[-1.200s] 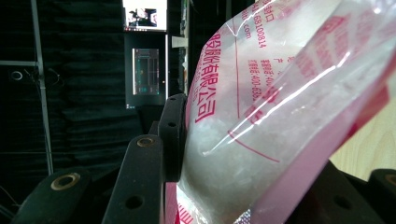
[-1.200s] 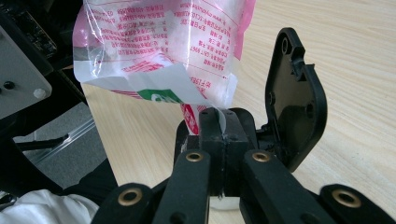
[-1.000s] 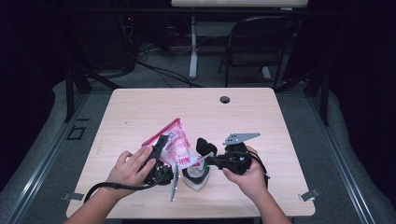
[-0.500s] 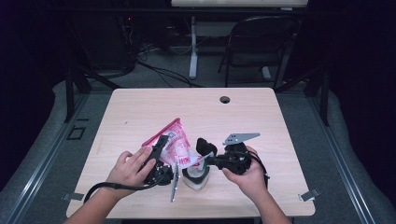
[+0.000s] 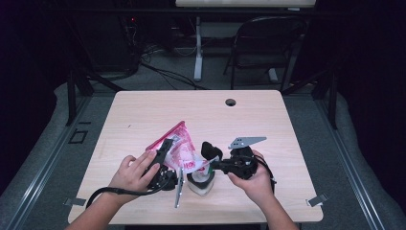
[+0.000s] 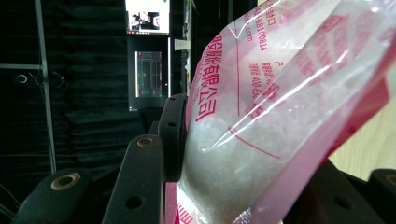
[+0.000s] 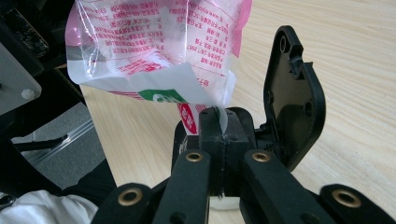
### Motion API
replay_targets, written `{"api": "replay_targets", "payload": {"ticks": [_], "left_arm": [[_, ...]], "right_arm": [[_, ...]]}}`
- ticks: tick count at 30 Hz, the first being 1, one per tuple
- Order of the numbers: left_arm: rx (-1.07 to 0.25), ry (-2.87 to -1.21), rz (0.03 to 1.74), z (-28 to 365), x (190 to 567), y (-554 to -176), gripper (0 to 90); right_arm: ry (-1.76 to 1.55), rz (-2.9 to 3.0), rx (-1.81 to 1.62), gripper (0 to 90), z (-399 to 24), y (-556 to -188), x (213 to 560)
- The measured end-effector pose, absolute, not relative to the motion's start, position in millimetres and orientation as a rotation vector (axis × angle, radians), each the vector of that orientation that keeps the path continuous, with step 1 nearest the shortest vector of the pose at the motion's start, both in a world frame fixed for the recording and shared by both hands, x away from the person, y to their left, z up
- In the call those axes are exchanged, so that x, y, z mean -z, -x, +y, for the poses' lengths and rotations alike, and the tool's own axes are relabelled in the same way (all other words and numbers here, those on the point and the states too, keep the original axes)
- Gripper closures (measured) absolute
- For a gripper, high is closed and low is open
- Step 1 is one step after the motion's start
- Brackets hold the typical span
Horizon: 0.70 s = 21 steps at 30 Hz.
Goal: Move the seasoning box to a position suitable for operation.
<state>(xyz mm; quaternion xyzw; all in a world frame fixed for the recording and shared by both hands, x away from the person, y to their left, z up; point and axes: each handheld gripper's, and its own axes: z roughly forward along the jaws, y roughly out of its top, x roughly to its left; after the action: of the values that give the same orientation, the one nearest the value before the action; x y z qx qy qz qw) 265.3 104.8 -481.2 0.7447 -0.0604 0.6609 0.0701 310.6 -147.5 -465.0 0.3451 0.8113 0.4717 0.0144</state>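
The clear plastic bag (image 6: 280, 116) carries red print. In the left gripper view, large Chinese characters run along its edge, too tilted to read with certainty; beside them stand the fragments ".com", "168100814" and what looks like "400-6", perhaps a phone number. In the right gripper view the bag (image 7: 159, 46) shows lines of small red Chinese text, too fine to read, above a green-and-white label patch.

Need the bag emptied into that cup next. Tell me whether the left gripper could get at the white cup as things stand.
Probably not: the left gripper is shut on the pink bag, whose corner the right gripper pinches above the white cup.
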Motion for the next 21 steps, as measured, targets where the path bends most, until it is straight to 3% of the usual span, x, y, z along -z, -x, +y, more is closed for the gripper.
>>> {"api": "replay_targets", "payload": {"ticks": [21], "left_arm": [[-1.996,-2.237,-0.191,103.7,479.3,-264.2,64.8]], "right_arm": [[-1.076,2.523,-1.475,90.0,-148.2,-310.7,465.0]]}}
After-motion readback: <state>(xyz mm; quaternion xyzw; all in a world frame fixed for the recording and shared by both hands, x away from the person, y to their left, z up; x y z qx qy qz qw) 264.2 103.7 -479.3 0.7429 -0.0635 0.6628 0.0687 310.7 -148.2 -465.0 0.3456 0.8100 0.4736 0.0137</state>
